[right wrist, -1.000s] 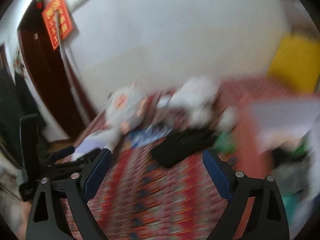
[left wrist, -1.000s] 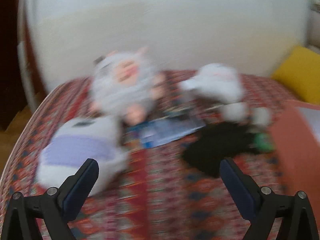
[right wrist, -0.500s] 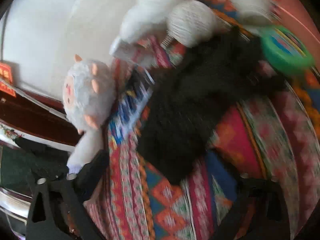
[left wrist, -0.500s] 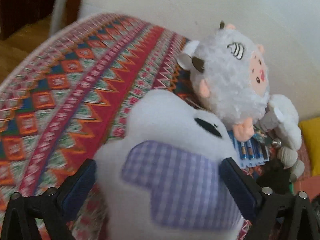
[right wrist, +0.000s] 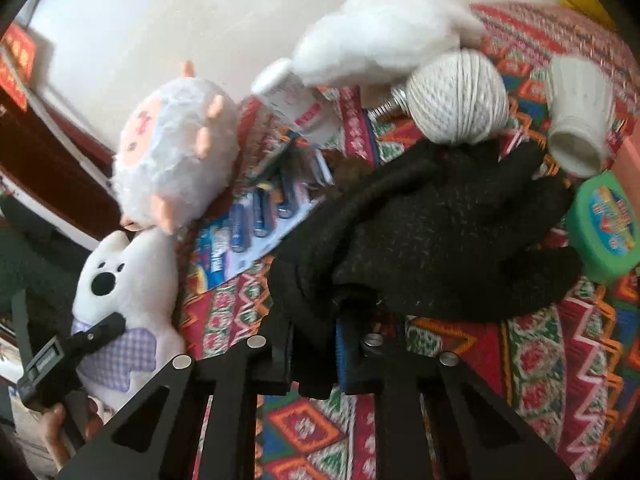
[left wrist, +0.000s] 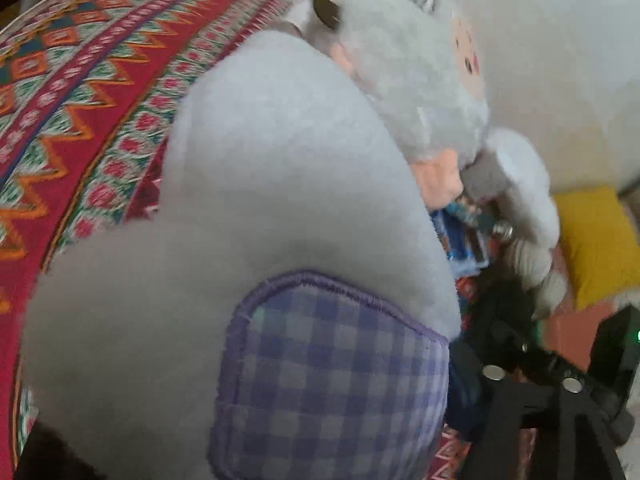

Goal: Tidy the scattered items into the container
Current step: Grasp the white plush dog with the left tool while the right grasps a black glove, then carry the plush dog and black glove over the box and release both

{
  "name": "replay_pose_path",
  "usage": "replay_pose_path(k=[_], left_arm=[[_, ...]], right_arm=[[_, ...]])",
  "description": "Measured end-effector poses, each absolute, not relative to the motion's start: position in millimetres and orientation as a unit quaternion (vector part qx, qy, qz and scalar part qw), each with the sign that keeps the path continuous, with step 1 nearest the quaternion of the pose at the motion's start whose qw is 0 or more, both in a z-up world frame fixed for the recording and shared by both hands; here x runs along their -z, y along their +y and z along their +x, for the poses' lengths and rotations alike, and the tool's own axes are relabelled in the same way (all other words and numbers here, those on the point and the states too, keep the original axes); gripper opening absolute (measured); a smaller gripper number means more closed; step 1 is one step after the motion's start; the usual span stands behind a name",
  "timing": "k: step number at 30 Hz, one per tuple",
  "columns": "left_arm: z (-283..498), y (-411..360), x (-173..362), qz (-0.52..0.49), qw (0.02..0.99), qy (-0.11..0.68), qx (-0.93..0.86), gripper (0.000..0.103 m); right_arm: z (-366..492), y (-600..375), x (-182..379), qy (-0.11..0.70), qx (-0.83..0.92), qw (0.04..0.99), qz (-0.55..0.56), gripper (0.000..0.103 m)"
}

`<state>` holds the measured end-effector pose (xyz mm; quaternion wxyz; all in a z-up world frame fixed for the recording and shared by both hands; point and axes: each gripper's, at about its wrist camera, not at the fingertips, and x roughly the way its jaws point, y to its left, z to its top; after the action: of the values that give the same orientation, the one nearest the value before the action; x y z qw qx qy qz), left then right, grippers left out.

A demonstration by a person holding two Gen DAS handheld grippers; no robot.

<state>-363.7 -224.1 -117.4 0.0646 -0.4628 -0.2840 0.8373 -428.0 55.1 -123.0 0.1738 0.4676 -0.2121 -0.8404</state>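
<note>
A white plush with a purple checked patch [left wrist: 280, 240] fills the left wrist view. My left gripper [left wrist: 248, 420] is shut on it; only the right finger [left wrist: 460, 396] shows there. The right wrist view shows the same plush [right wrist: 128, 264] with a left gripper finger [right wrist: 100, 330] pressed on its patch. My right gripper [right wrist: 314, 344] is shut on a fold of a black knitted garment [right wrist: 432, 232] lying on the patterned cloth [right wrist: 540, 360]. An orange surface [left wrist: 572, 332], perhaps the container, shows at the right of the left view.
Around the garment lie a grey sheep plush [right wrist: 172, 160], a battery pack [right wrist: 256, 232], a white fluffy plush [right wrist: 380, 28], a ball of white yarn [right wrist: 460, 96], a white knitted tube [right wrist: 580, 112] and a green round tub [right wrist: 608, 228]. A yellow cushion [left wrist: 596, 240] sits far right.
Both grippers dropped to the cloth from open. The left one closed on the white plush, which now fills its view. The right one closed on the black garment's edge.
</note>
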Motion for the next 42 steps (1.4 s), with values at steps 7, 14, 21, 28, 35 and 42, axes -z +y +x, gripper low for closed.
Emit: replay_pose_path(k=[7,14,21,28,35,42], left_arm=[[-308,-193,52,-0.409,0.080,-0.274,-0.867,0.078],[-230,-174,-48,-0.311,0.101,-0.234,-0.916,0.079],[-163,-156,-125,-0.216,0.125,-0.209,-0.946,0.080],[-141,-123,-168,-0.167,0.170,-0.184,-0.954,0.080],[-163,-61,-164,-0.186,0.219,-0.161,-0.944,0.081],[-191,13,-151,-0.223,0.275,-0.138,-0.925,0.081]], right_arm=[[-375,38,63,-0.213,0.843,0.247,0.429,0.015],[-290,-9,-33,-0.094,0.897,0.307,0.303,0.015],[-191,-6,-113,-0.004,0.938,0.311,0.153,0.015],[-139,39,-154,0.014,0.956,0.284,0.077,0.015],[-105,111,-176,0.007,0.974,0.221,0.046,0.015],[-111,182,-175,-0.004,0.989,0.144,0.043,0.015]])
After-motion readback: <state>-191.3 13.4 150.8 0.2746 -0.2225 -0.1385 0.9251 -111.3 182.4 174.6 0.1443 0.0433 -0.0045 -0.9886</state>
